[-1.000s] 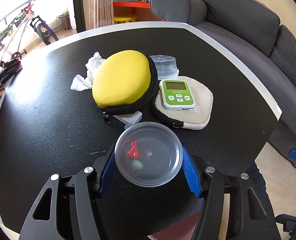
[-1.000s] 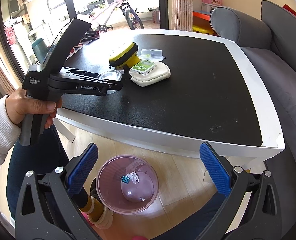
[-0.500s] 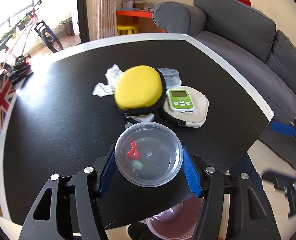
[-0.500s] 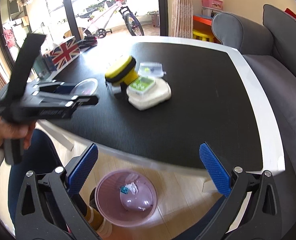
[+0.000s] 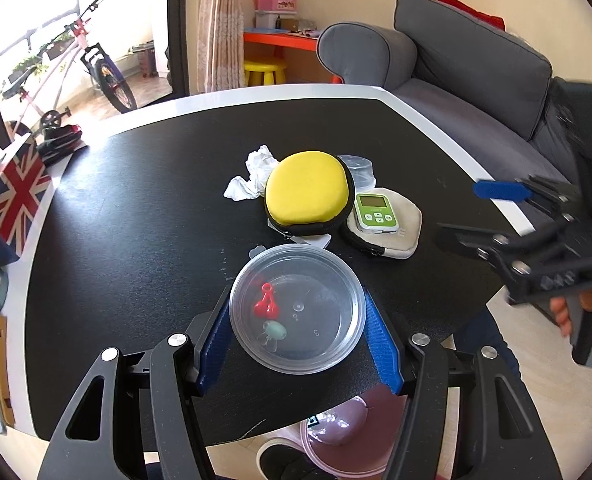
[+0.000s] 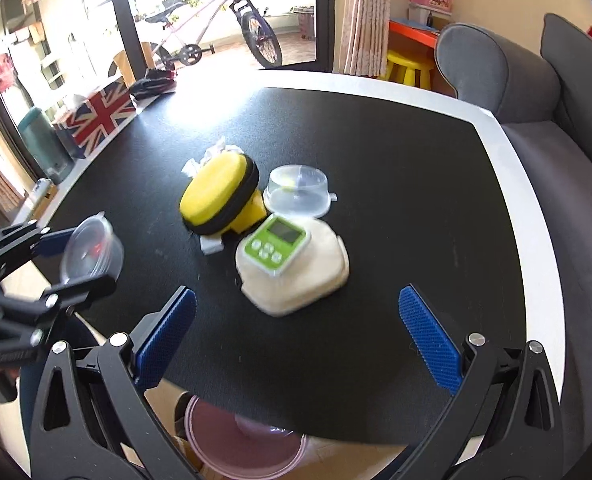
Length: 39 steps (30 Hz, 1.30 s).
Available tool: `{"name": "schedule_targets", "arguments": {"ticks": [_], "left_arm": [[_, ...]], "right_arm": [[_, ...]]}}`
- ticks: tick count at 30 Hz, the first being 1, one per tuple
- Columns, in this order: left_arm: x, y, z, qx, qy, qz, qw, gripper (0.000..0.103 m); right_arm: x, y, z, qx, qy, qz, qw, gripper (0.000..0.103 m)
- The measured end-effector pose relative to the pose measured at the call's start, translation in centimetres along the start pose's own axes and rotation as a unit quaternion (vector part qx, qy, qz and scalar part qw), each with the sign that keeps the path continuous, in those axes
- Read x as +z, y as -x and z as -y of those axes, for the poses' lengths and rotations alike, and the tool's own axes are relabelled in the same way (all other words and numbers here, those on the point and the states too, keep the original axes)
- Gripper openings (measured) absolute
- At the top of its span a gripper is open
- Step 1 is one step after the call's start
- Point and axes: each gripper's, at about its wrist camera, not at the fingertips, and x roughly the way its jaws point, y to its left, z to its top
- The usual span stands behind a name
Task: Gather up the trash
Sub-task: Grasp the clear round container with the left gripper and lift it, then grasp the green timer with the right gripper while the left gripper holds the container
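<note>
My left gripper [image 5: 298,336] is shut on a clear round plastic container [image 5: 298,308] that holds a red cherry charm and a pale green bit. It hangs above the near edge of the black table [image 5: 136,216]. The same container [image 6: 92,250] shows at the left of the right wrist view. My right gripper [image 6: 298,338] stands open and empty over the table's near side. A crumpled white tissue [image 5: 252,178] lies behind a yellow zip case [image 5: 308,194]. A pink trash bin [image 5: 348,440] stands on the floor under the table edge, also seen as the bin [image 6: 248,452].
A green timer [image 6: 274,246] rests on a beige pouch [image 6: 296,284], with a clear lidded cup [image 6: 298,196] behind it. A Union Jack box [image 6: 96,118] and a teal bottle [image 6: 44,146] stand at the table's left. A grey sofa [image 6: 556,128] runs along the right.
The left gripper has lifted and drawn back with the container, bringing the bin into view below. The right gripper has swung from over the bin to above the table.
</note>
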Motion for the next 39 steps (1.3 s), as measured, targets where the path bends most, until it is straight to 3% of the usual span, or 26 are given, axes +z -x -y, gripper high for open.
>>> {"name": "schedule_targets", "arguments": {"ticks": [14,16,23,25,27,35,36,37,39], "left_arm": [[-0.3,0.3,-0.5,-0.006,0.017,0.004,0.9998,0.059],[-0.3,0.4,-0.5,-0.007,0.017,0.005,0.9998,0.059],[-0.3,0.4,-0.5,-0.010,0.019,0.006,0.9997,0.059],[-0.3,0.4,-0.5,-0.011,0.019,0.006,0.9997,0.059],[-0.4,0.4,-0.6,-0.011,0.019,0.006,0.9997,0.059],[-0.4,0.4,-0.5,-0.014,0.017,0.006,0.9997,0.059],[-0.5,0.5,-0.4,-0.013,0.016,0.006,0.9998,0.059],[-0.5,0.5,-0.4,-0.014,0.015,0.007,0.9998,0.059],[-0.5,0.7,-0.3,-0.014,0.014,0.010,0.9998,0.059]], "right_arm": [[3.6,-6.1,-1.8,-0.010,0.008,-0.086,0.996,0.099],[3.7,-6.6,-1.8,-0.012,0.005,-0.094,0.995,0.085],[3.9,-7.8,-1.9,-0.019,-0.002,-0.111,0.994,0.074],[4.0,-7.8,-1.8,-0.020,-0.004,-0.110,0.994,0.060],[4.0,-7.7,-1.8,-0.018,-0.003,-0.110,0.994,0.054],[3.7,-6.5,-1.6,-0.014,-0.001,-0.090,0.996,0.052],[3.7,-6.0,-1.6,-0.012,-0.001,-0.084,0.996,0.044],[3.6,-5.4,-1.5,-0.011,0.002,-0.076,0.997,0.022],[3.2,-4.1,-1.5,-0.013,0.008,-0.060,0.998,0.020]]}}
